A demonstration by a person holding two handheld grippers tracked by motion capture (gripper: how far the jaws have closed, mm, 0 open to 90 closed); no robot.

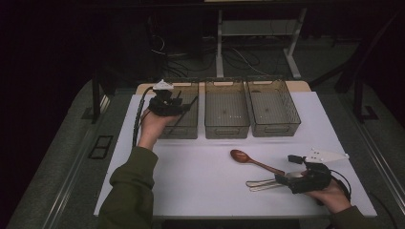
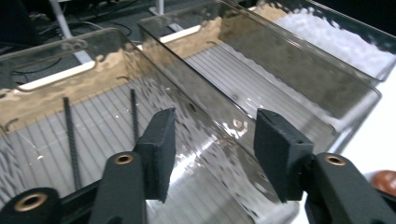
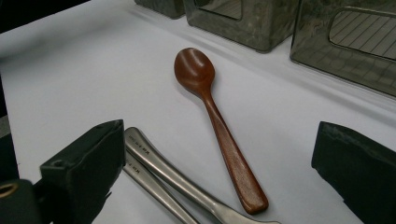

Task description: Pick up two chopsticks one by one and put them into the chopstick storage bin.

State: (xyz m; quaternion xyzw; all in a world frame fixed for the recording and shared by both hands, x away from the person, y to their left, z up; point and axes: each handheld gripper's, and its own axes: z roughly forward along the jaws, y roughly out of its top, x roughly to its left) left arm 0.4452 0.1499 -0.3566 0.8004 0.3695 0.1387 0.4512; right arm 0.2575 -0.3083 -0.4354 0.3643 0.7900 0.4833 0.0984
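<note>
Two black sticks already lie in the left bin; the left tool hangs empty, half open, above. The wooden spoon and metal cutlery wait on the desk between the right tool's wide jaws.

White table: 3 clear bins, wooden spoon, 2 metal utensils.

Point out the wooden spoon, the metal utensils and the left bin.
wooden spoon (image 3: 194, 67), right gripper view, on its bowl.
metal utensils (image 3: 154, 161), right gripper view, on a handle.
left bin (image 1: 184, 130), high view, on its front wall.
</note>
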